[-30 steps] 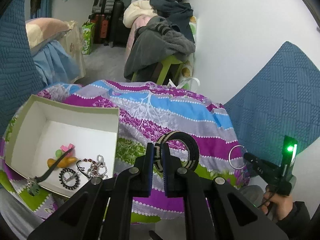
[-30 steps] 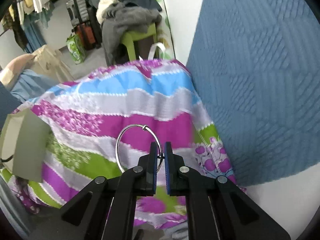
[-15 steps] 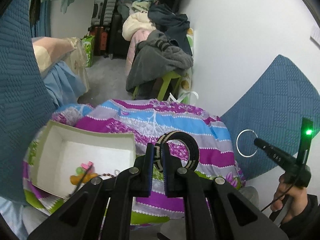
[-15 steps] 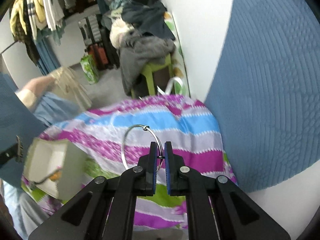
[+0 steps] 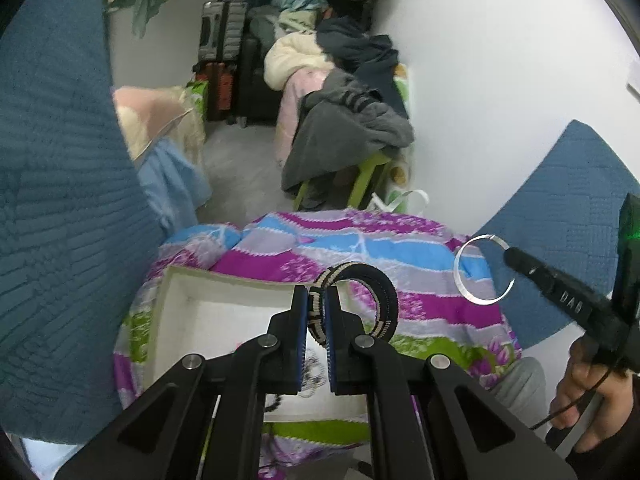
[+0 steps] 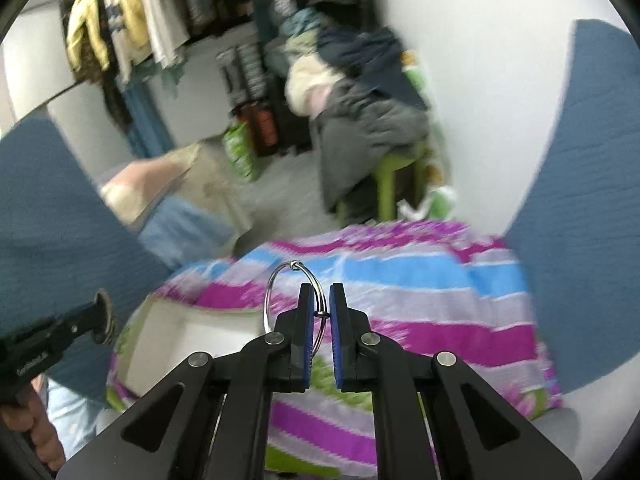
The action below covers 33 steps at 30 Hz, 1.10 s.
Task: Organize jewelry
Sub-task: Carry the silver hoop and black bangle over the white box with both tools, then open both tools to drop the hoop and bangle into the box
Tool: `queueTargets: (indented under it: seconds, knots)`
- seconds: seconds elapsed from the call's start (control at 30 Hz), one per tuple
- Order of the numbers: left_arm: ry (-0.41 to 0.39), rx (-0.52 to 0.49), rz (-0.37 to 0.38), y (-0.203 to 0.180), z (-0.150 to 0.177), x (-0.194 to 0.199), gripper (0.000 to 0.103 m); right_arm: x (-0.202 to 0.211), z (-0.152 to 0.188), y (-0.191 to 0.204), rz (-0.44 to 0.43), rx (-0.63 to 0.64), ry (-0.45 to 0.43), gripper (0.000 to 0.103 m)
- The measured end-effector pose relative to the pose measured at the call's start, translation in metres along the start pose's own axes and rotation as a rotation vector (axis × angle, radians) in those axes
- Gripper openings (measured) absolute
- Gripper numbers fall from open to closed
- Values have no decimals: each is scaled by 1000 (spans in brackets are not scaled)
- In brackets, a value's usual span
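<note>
Left claw (image 5: 317, 308) pinching one woven bangle (image 5: 378, 300), right claw (image 6: 318, 312) one silver hoop (image 6: 280, 288).

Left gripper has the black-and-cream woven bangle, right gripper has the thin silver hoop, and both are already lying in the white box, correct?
Not quite. The left gripper is shut on the woven bangle and the right gripper on the silver hoop, but both are held in the air above the striped cloth, not in the white box; the left wrist view shows this.

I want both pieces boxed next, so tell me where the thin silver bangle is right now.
The silver bangle is pinched in the right tool, held in the air above the striped bedspread, right of the white box.
</note>
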<state>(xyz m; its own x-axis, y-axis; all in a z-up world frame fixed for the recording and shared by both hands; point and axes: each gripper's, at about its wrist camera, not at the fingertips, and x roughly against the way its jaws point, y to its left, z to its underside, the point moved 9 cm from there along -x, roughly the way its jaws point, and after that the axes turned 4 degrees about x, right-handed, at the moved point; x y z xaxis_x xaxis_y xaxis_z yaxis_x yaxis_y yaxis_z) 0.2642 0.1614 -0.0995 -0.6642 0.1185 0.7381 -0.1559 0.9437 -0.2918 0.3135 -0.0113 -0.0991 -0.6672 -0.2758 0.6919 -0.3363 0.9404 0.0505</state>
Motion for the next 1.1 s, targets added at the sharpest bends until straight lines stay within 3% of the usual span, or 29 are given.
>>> queueTargets:
  seconds: [0.13,0.33,0.5,0.73,0.8,0.87,0.93,0.97,1.03,1.1]
  knots:
    - [28,23,-17,33,12,-11,6,-32,25,45,-98,11,73,6]
    - [113,85,-30,83,46,-43,6,-73,69,93,-158,66,193,6]
    - [183,134,-25,104,75,-69,6,-98,96,104,-171,63,280,7]
    - [234,137,-12,101,93,-83,9,-108,106,109,-190,74,310,7]
    - [239,111,-19,96,91,-81,9,-105,101,107,-183,79,308,13]
    - [233,94,-31,93,86,-75,9,-98,94,106,-187,91,289,28]
    - [224,86,-29,88,79,-66,9,-89,84,104,-190,99,266,29]
    - [208,83,-29,84,74,-60,11,-82,78,103,-190,106,248,30]
    - [172,68,-50,78,62,-43,26,-66,63,100,-183,118,207,34]
    - [131,52,-76,72,51,-29,54,-49,49,97,-186,116,165,40]
